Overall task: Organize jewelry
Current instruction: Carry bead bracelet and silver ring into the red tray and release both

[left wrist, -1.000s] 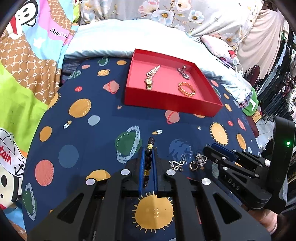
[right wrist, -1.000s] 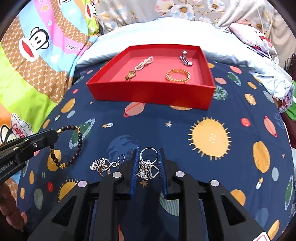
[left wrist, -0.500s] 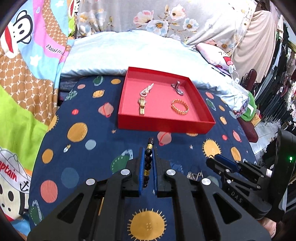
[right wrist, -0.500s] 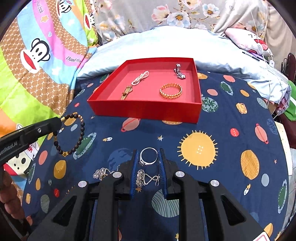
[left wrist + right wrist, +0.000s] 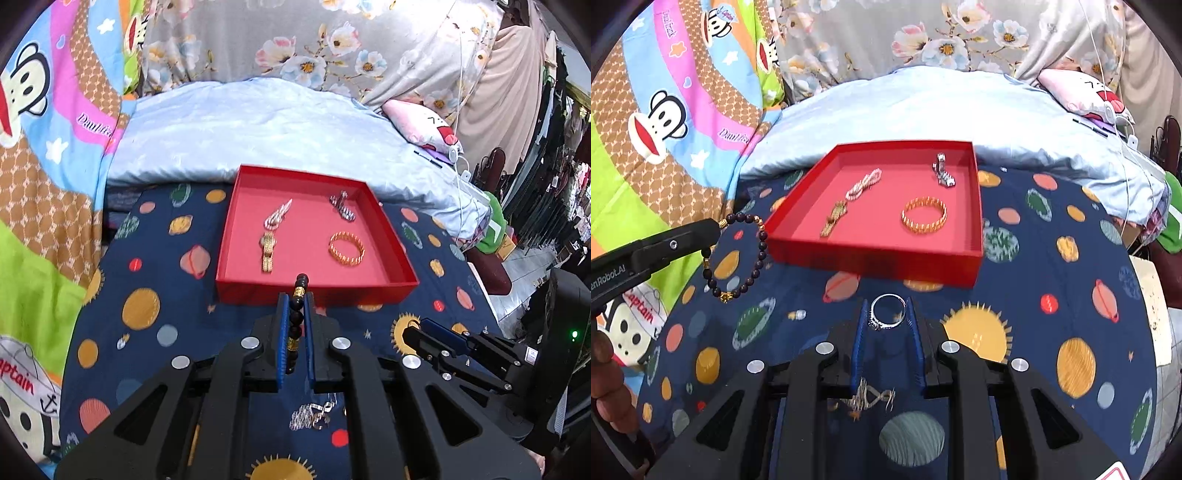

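Observation:
My left gripper (image 5: 295,299) is shut on a dark bead bracelet (image 5: 298,314), held above the blanket just before the near wall of the red tray (image 5: 317,291). From the right wrist view the bracelet (image 5: 738,258) hangs from the left gripper (image 5: 718,223) left of the tray (image 5: 879,258). My right gripper (image 5: 886,306) is shut on a silver ring (image 5: 888,313), raised short of the tray. In the tray lie a gold bangle (image 5: 924,215), a gold watch with a pearl strand (image 5: 849,203) and a silver piece (image 5: 943,171).
Silver earrings (image 5: 871,397) lie on the navy planet-print blanket (image 5: 1052,258) under the right gripper; they also show in the left wrist view (image 5: 314,415). A pale blue quilt (image 5: 258,125) and pillows lie behind the tray. The right gripper (image 5: 413,332) shows at lower right in the left view.
Both grippers rose from the blanket and moved toward the red tray, the left carrying the bead bracelet, the right carrying the silver ring. The earrings stayed on the blanket.

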`<move>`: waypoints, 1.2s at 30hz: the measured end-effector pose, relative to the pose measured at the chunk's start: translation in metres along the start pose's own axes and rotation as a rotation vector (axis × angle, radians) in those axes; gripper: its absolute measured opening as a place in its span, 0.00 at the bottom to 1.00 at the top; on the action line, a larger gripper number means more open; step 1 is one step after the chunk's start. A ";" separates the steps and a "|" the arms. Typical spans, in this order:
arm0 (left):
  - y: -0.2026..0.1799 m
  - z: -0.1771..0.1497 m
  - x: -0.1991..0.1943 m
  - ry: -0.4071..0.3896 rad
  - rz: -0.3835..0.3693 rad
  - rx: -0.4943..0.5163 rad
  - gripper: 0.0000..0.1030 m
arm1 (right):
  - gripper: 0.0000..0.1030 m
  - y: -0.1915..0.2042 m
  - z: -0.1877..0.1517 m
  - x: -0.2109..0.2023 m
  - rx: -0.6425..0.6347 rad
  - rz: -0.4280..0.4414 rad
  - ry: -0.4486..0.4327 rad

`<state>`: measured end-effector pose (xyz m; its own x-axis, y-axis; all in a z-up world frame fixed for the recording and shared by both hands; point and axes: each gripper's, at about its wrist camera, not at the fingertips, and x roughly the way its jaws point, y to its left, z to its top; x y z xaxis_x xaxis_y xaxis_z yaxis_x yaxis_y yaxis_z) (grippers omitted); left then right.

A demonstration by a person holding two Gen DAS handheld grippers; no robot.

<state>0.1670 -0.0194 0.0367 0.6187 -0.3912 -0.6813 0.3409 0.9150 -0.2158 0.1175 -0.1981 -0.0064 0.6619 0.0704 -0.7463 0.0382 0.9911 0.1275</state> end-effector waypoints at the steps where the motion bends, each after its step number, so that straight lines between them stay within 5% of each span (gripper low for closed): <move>1: -0.002 0.005 0.001 -0.009 -0.001 0.006 0.07 | 0.19 -0.002 0.004 0.001 0.003 0.003 -0.005; 15: -0.021 0.064 0.039 -0.070 -0.035 0.031 0.07 | 0.19 -0.017 0.067 0.038 0.032 0.016 -0.049; 26: -0.017 0.064 0.102 0.049 -0.092 -0.039 0.07 | 0.19 -0.018 0.069 0.086 0.017 0.016 0.025; 36: -0.011 0.058 0.130 0.082 -0.033 -0.028 0.07 | 0.19 -0.021 0.067 0.104 0.018 0.018 0.054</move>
<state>0.2848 -0.0859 -0.0085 0.5466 -0.4133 -0.7283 0.3395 0.9044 -0.2584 0.2361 -0.2189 -0.0430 0.6216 0.0942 -0.7776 0.0408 0.9875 0.1522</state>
